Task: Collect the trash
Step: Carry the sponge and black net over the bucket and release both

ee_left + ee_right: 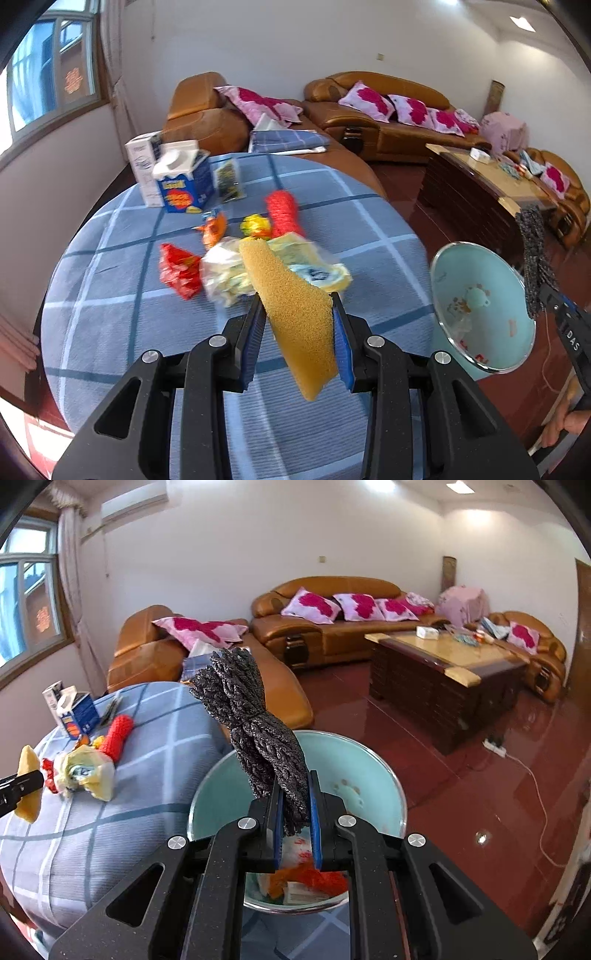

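Two tongs clenched: left (297, 314) on sponge (291, 314); right (294, 805) on rope (255, 723) over wrapper-filled basin (354, 768)

Dark rope bundle (255, 734) in right tool (295, 812)

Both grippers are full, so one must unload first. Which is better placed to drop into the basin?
Right. The right gripper holds the dark rope directly above the basin, while the left gripper holds its sponge over the table, beside the basin.
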{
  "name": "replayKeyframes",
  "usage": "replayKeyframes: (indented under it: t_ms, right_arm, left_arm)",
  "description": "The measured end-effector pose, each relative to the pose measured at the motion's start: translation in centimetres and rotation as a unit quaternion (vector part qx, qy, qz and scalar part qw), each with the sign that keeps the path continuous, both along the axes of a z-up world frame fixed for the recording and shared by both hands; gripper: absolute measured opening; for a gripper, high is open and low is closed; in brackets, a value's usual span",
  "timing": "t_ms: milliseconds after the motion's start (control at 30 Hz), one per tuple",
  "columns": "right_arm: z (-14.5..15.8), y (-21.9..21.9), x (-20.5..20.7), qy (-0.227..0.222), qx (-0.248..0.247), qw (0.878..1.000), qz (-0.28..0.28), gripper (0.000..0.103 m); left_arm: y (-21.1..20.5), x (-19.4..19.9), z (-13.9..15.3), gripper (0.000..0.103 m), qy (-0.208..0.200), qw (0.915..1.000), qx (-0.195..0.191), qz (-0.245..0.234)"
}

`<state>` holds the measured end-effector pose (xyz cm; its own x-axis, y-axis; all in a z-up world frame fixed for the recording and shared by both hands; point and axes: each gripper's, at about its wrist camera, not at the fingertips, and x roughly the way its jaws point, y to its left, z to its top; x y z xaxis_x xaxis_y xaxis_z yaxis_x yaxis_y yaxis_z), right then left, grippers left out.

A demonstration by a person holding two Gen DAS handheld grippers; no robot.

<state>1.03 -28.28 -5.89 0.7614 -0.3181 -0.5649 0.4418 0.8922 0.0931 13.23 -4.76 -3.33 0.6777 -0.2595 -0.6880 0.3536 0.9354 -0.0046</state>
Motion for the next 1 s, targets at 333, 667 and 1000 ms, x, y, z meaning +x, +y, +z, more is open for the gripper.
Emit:
replayKeyframes:
  t_ms: [333, 667, 1000]
  right_arm:
    - [-1.3, -2.4, -0.7, 0.013, 0.007, 0.999, -0.045, 0.013]
    - [-2.8, -4.7, -0.7, 0.036, 0.017, 0.996, -0.078, 0.013]
    - [-4.4, -5.9, -0.5, 0.058, 0.033, 0.994, -0.085, 0.013]
  left_arm:
    - [-7.0, -0.5, 0.4, 0.034, -0.011, 0.9978, 0.011, -0.065]
    - [-14.1, -1.3, -0.3, 0.034, -0.015, 0.9918, 0.038, -0.121]
    - [-17.7, -1.5, -2.2, 0.035, -0.003, 0.9877, 0.065, -0.142]
